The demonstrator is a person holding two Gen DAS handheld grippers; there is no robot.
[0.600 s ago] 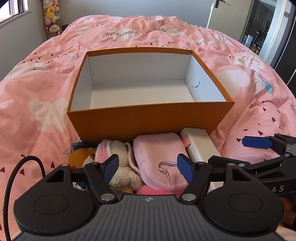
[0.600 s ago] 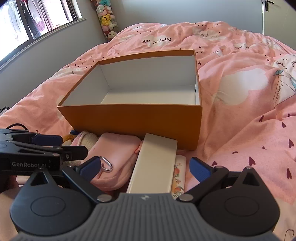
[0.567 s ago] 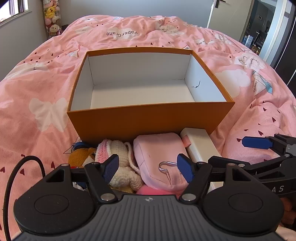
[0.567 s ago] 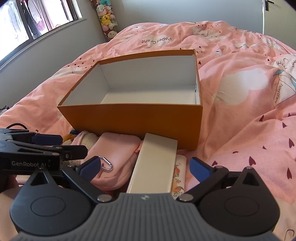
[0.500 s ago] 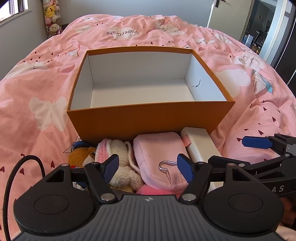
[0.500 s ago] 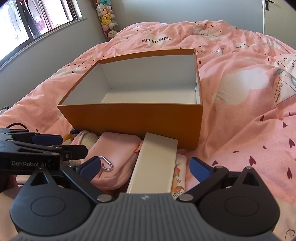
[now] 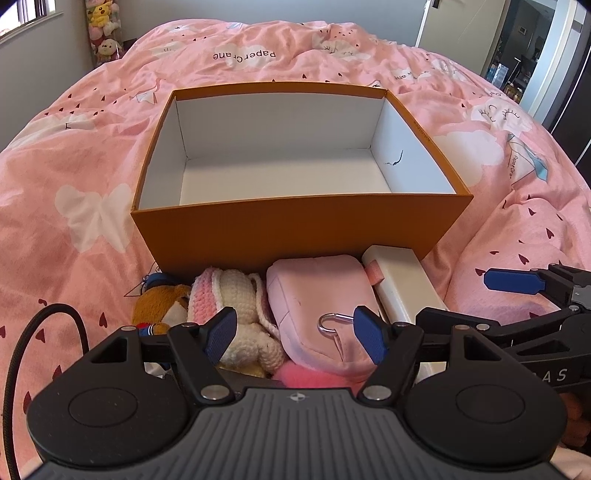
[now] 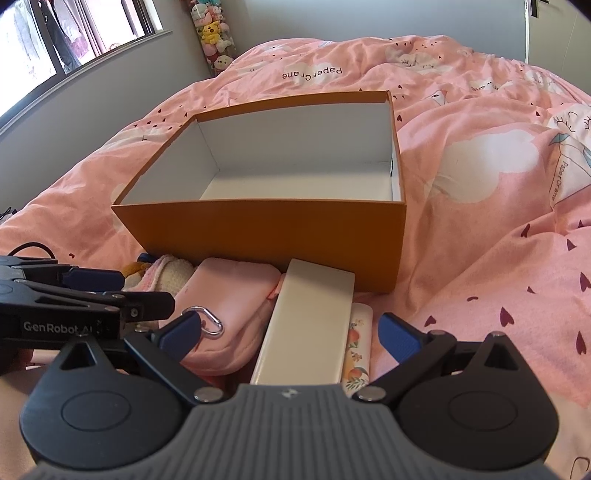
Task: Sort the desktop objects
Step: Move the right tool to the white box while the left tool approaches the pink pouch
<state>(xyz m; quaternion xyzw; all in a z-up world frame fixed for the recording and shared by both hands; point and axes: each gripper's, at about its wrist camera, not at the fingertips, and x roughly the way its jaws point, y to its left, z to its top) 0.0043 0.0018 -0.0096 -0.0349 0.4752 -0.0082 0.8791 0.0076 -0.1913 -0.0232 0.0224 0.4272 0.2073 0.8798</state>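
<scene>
An orange box with an empty white inside stands on the pink bedspread; it also shows as the orange box. Before its near wall lie a crocheted plush, a brown plush, a pink pouch with a metal carabiner, and a white oblong case. My left gripper hovers open above the plush and pouch. My right gripper stands open over the white case, beside the pink pouch and a floral slim case.
The pink bedspread spreads on all sides of the box. Stuffed toys stand in the far corner by a window. A black cable loops at the left. A doorway opens at the far right.
</scene>
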